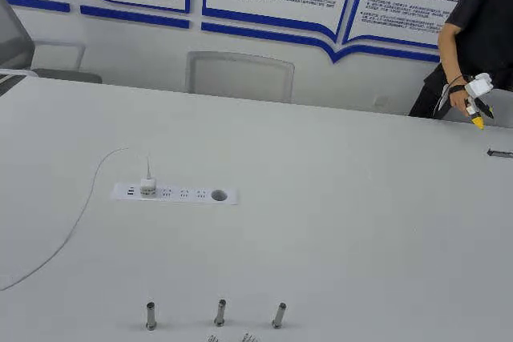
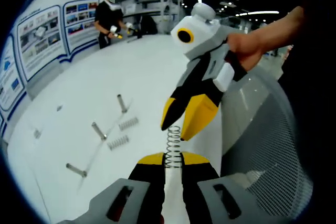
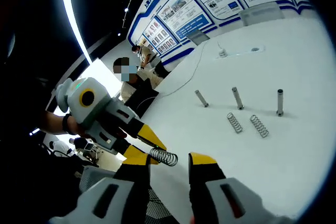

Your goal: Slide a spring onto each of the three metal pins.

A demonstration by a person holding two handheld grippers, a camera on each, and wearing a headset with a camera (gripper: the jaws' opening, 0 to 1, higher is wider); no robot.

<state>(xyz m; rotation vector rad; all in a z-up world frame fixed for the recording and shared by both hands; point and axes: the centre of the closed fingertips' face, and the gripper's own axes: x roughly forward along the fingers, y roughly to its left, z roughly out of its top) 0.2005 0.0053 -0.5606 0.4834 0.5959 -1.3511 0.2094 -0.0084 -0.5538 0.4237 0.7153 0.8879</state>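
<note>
**First spring held up between the grippers, no pin fitted yet**

The person is at the first step. The left gripper (image 2: pixel 165 163) is clamped on one end of a spring (image 2: pixel 173 142), which is up in the air close to the person and well short of the pins. The right gripper (image 3: pixel 170 158) has its jaws parted, with the spring's free end sitting between them near one jaw. It is not gripping anything. This looks like a hand-over or a change of grip.

All three pins (image 1: pixel 220 312) stand upright and bare in a row on the table (image 1: pixel 321 198). Two more springs (image 3: pixel 234 123) lie loose just in front of them on the person's side.

For the next move, one gripper probably has to hold the spring by its side so that an open end is free. That end then has to be brought over a pin, lined up with the pin's tip, and lowered straight down. A soft spring held by one end may droop, so the line-up is likely the delicate part.
</note>
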